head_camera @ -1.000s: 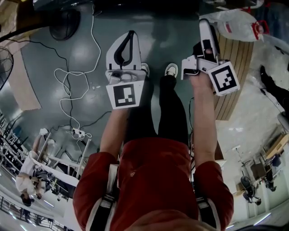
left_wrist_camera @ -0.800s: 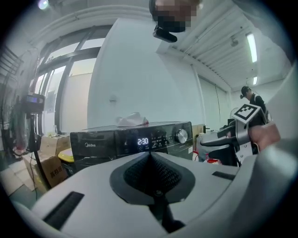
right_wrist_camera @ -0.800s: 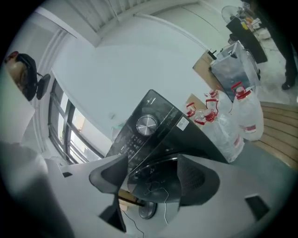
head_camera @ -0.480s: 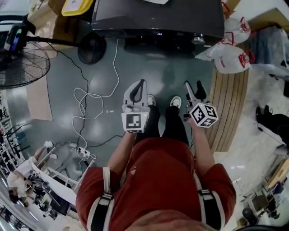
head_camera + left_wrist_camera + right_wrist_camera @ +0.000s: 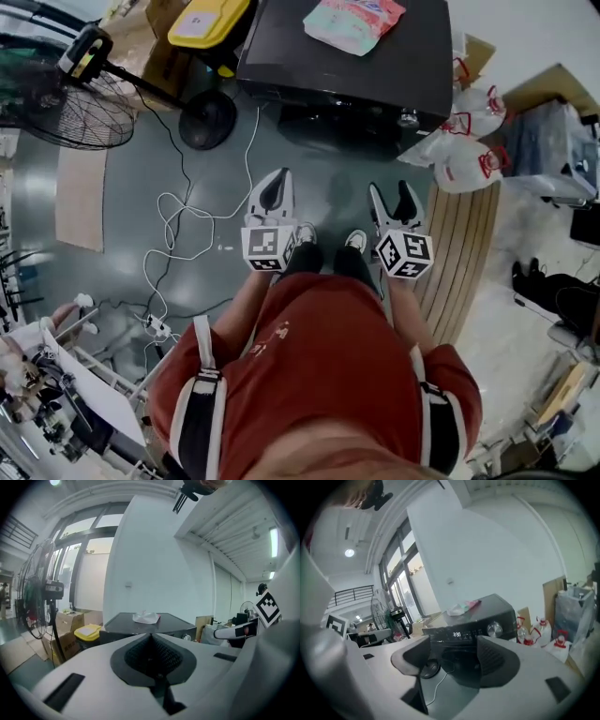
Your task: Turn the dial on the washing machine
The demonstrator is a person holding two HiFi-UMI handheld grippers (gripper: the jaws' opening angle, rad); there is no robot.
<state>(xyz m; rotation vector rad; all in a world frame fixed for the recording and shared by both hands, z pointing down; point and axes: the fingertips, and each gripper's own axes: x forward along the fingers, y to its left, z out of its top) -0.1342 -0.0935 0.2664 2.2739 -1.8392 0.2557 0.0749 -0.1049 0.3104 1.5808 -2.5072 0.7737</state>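
- Bare floor (image 5: 328, 187) open straight ahead up to washing machine (image 5: 309, 66) front.
- Fan base (image 5: 208, 119) and white cable (image 5: 247, 150) lie left; plastic bags (image 5: 466, 169) crowd the right corner.

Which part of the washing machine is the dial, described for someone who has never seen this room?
Find the boxy black washing machine by the white wall, a crumpled plastic bag on its lid. Along its front control strip, right of the lit digital display, sits the dial: the only round, silvery knob there.
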